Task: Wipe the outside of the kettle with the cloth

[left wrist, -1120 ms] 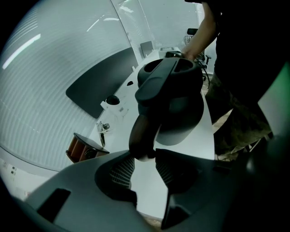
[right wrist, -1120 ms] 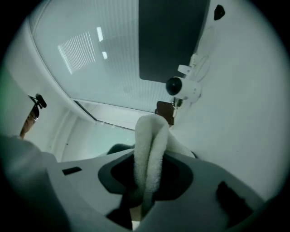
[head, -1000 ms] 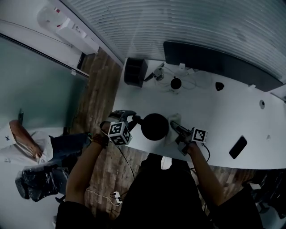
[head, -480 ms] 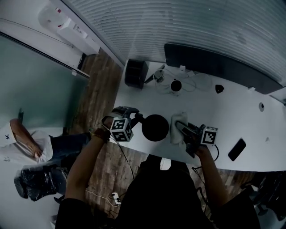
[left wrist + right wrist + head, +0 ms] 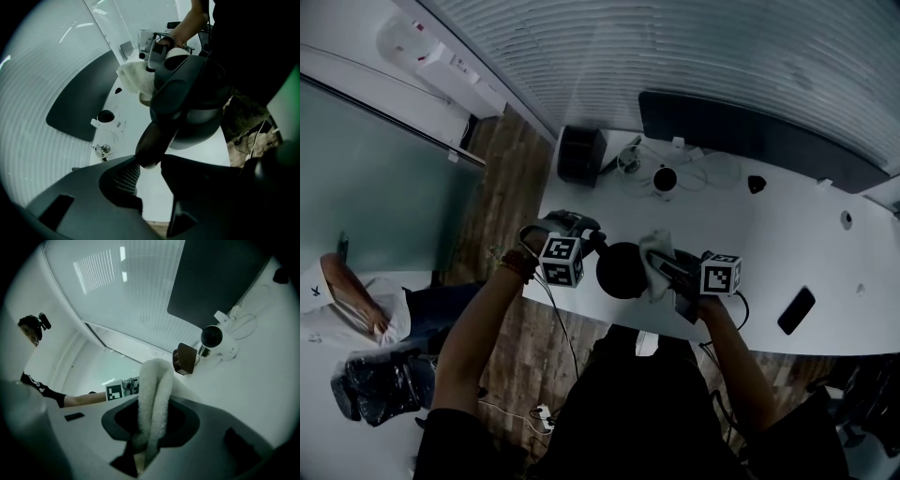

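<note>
A black kettle (image 5: 623,270) stands near the front edge of the white table (image 5: 787,234). My left gripper (image 5: 592,246) is on its left, shut on the kettle's handle (image 5: 152,140), which runs between the jaws in the left gripper view. The kettle body (image 5: 187,103) fills the middle of that view. My right gripper (image 5: 667,272) is shut on a folded white cloth (image 5: 653,262), which lies against the kettle's right side. In the right gripper view the cloth (image 5: 154,399) rises from between the jaws. The cloth (image 5: 136,79) also shows behind the kettle from the left.
A black phone (image 5: 796,310) lies at the right of the table. At the back are a long dark screen (image 5: 750,141), a small round camera (image 5: 665,177) with cables and a dark box (image 5: 581,153). A person (image 5: 347,300) sits at the far left on the wooden floor side.
The right gripper has brought the cloth leftward from beside the kettle onto its right side. The left gripper has shifted slightly up and right with the handle.
</note>
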A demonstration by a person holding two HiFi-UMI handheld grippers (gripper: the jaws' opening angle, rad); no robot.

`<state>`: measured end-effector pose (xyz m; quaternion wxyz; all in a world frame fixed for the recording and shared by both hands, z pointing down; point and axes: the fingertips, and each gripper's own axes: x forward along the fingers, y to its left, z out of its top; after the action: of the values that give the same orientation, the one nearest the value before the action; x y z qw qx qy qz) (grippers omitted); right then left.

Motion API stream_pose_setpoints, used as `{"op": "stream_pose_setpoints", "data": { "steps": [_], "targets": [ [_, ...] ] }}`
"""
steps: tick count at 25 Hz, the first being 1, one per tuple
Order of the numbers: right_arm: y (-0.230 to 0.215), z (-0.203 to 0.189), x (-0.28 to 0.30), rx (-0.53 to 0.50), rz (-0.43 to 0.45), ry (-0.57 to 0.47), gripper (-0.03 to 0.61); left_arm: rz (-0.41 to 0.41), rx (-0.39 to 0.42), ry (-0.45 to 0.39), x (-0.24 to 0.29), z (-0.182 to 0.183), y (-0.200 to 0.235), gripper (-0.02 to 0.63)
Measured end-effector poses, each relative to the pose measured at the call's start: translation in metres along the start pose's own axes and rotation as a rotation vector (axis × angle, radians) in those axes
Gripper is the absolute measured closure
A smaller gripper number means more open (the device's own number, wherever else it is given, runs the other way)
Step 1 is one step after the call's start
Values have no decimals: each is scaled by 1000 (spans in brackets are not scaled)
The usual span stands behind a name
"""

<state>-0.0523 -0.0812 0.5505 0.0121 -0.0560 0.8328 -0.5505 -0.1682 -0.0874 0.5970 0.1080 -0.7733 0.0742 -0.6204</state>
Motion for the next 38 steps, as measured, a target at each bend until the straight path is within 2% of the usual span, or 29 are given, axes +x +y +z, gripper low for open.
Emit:
{"op": "stream_pose_setpoints", "data": {
  "steps": [6,12,15,18,21,24,27,30,35,38],
  "targets": [
    [-38,-3,-7,117,-30,-69,486,-18,17,-5,-1,0,0,474],
    [-116,-41,-12,256,-187,-86,486,-29,31,-2,0,1,0,474],
    [-123,-47,-14,251,-208,-70,486,-28,37,-2,0,1,-1,474],
    [-95,-25,-33,168,-169,-72,486,-31,46,-6,1,3,-3,472],
    [-28,17,-47,52,-13,-90,486,-40,67,-7,1,1,-2,473],
    [22,28,-29,-84,85,44,486,-55,83,-9,0,1,-1,474],
    [34,7,6,-167,115,205,486,-72,100,3,2,2,-2,474],
    [22,0,19,-120,110,215,486,-73,132,9,2,6,-1,479],
    [-14,4,9,-24,57,140,486,-89,185,17,5,14,3,479],
    [-42,-2,6,67,32,104,486,-106,207,15,3,15,2,479]
  ]
}}
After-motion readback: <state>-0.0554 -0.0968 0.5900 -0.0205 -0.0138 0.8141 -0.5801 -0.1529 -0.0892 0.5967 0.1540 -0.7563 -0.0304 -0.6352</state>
